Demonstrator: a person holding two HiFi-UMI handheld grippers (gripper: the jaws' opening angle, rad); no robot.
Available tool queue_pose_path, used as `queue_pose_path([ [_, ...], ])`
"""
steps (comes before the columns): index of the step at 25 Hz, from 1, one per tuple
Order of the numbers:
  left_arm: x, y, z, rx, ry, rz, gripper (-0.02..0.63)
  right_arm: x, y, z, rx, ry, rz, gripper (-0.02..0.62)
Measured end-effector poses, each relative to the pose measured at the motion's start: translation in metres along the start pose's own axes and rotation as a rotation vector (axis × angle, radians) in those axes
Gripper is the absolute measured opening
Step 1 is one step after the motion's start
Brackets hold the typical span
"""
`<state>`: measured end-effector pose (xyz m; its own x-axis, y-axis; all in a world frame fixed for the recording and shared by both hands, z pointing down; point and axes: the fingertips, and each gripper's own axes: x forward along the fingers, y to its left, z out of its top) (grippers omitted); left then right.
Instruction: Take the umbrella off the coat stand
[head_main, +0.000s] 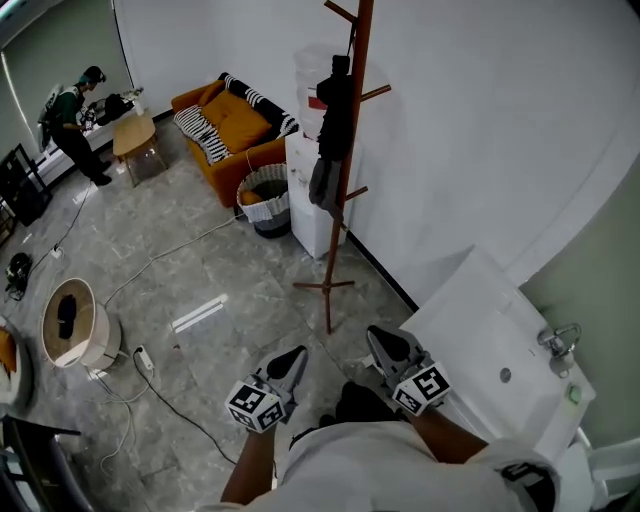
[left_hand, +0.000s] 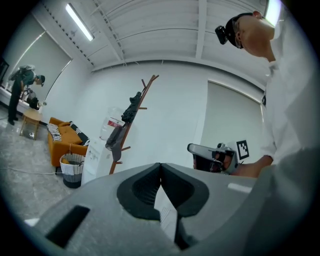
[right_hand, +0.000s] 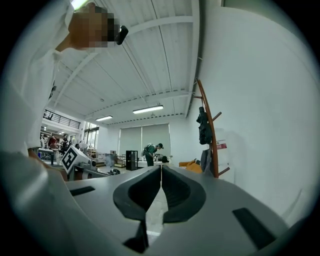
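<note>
The black umbrella (head_main: 335, 112) hangs on the coat stand (head_main: 337, 255), upper middle of the frame. At the bottom, the left gripper (head_main: 296, 356) and right gripper (head_main: 378, 338) are both clenched and empty, well apart from it.

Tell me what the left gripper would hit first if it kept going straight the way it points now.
Most likely the white wall. The left gripper aims just right of the coat stand, and nothing nearer shows in that line, though depth is hard to judge here.
</note>
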<state>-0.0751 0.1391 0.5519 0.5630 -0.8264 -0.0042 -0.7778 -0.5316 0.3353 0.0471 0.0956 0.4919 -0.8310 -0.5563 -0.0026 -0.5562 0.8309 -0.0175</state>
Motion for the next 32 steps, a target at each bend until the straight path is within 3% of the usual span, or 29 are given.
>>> queue_pose_path([
  [3, 0.01, 0.013, 0.011, -0.056, -0.03, -0.022, 0.014, 0.015, -0.017, -0.002, 0.014, -0.012, -0.009, 0.017],
  [9, 0.059, 0.042, 0.044, -0.024, -0.045, -0.093, 0.015, 0.047, -0.07, -0.006, 0.066, -0.056, -0.047, 0.017],
  [13, 0.101, 0.058, 0.074, -0.003, -0.075, -0.157, 0.015, 0.069, -0.116, 0.014, 0.117, -0.139, -0.083, 0.017],
  [22, 0.184, 0.121, 0.142, 0.066, -0.071, -0.136, 0.015, 0.149, -0.204, 0.047, 0.088, -0.22, -0.064, 0.017],
  [32, 0.243, 0.183, 0.228, 0.081, -0.148, -0.121, 0.015, 0.204, -0.289, 0.083, 0.046, -0.288, -0.072, 0.017],
])
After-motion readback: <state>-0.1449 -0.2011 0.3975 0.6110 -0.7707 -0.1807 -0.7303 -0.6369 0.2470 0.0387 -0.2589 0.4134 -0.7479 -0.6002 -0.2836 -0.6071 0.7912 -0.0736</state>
